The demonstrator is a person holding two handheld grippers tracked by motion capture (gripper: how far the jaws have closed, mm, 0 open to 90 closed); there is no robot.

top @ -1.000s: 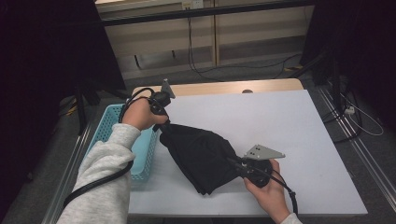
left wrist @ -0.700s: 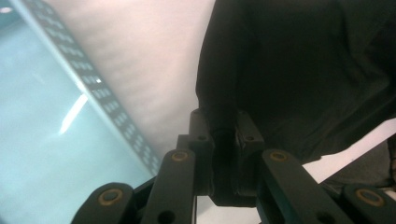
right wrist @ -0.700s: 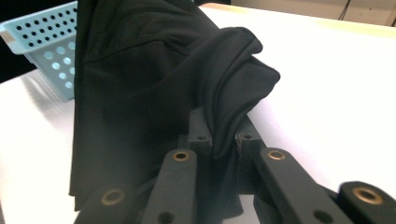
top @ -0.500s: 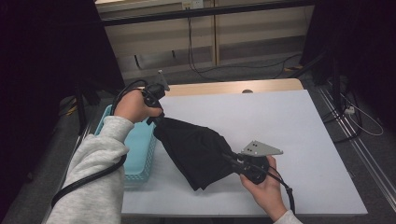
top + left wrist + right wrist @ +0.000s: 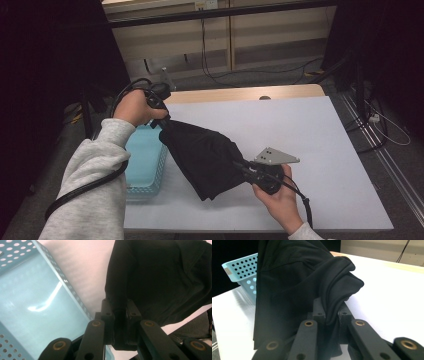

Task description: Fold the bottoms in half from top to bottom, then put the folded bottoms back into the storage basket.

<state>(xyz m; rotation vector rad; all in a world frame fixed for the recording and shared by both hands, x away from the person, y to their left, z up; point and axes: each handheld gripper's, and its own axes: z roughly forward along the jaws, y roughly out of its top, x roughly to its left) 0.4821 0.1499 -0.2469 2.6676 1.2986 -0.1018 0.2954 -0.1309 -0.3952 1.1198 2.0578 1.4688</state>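
A black garment (image 5: 205,155) hangs slack between my two grippers above the white table (image 5: 310,130). My left gripper (image 5: 164,120), raised at the table's left side beside the basket, is shut on the garment's upper edge; in the left gripper view the cloth (image 5: 160,277) is pinched between the jaws of that gripper (image 5: 119,312). My right gripper (image 5: 240,166), near the front middle of the table, is shut on the garment's lower corner. In the right gripper view a thick fold of the garment (image 5: 307,280) is clamped by the gripper (image 5: 331,312), and the rest drapes up and left.
A light blue perforated basket (image 5: 145,160) stands at the table's left edge, below the left hand; its floor (image 5: 30,307) looks bare. The table's right half is open white surface. Cables lie on the floor beyond the far edge.
My left hand has lifted and drawn slightly back and left, raising the garment's upper edge and stretching the cloth. The right hand has stayed in place.
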